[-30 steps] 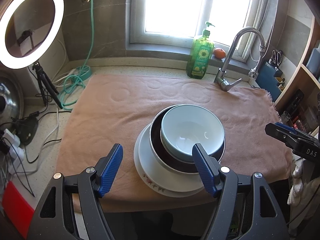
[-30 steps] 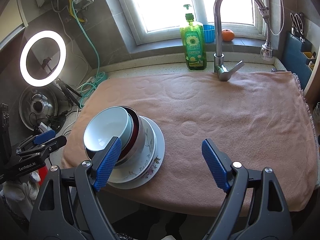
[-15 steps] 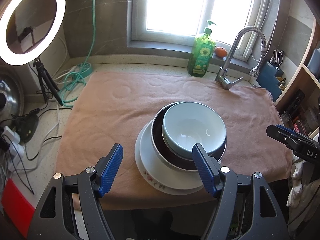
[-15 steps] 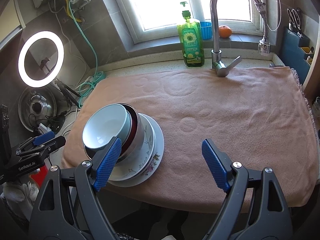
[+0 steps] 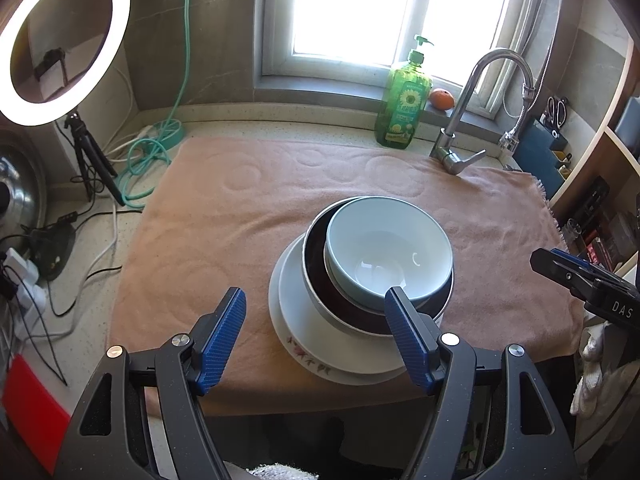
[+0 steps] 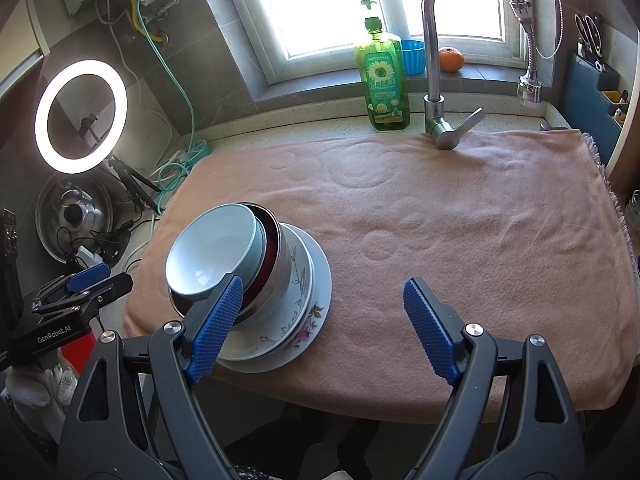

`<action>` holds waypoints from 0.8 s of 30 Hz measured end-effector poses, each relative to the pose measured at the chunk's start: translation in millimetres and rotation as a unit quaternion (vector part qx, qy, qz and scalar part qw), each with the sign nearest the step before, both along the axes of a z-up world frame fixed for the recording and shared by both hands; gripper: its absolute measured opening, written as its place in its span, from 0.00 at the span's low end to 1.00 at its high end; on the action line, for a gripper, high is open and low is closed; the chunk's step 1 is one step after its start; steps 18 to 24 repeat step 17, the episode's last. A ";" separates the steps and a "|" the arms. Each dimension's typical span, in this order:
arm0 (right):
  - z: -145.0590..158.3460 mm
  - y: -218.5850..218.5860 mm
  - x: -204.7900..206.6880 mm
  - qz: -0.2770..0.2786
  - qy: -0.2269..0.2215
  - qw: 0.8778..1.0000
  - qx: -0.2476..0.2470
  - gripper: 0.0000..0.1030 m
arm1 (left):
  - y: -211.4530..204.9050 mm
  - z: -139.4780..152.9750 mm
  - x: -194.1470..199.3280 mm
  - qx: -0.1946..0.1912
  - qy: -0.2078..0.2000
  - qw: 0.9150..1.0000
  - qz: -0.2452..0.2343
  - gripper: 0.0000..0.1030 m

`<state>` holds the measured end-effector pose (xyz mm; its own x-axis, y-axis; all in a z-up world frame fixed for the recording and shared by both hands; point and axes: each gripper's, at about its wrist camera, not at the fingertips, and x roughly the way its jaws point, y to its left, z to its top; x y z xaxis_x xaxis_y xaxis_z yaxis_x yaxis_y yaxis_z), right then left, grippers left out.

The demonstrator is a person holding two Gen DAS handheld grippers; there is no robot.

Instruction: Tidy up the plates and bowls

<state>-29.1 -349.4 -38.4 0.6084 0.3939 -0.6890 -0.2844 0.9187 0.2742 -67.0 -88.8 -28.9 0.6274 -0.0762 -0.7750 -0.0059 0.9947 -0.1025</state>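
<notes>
Dishware nested by size near front left edge of towel-covered surface [image 6: 460, 220]: pale blue bowl [image 5: 388, 248] inside dark bowl [image 5: 320, 276], atop floral plates [image 5: 304, 332], for stability. Left gripper [image 5: 316, 336] and right gripper [image 6: 320, 324] poised above, jaws wide, empty.

Two black handheld grippers with blue ribbed pads, left gripper [image 5: 316, 334] and right gripper [image 6: 324, 330], angle downward toward twelve o'clock, jaws spread, nothing between them.
</notes>
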 end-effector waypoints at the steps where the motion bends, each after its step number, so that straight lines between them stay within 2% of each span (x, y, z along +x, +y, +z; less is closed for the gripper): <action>1: -0.6 0.7 -0.6 0.000 0.000 1.000 0.000 0.82 | 0.3 0.2 0.1 0.002 -0.001 1.000 0.001 0.70; 24: -7.5 5.1 -0.3 -0.003 0.006 1.000 -0.004 0.83 | 3.9 -0.3 1.1 0.009 -0.008 1.000 0.004 0.69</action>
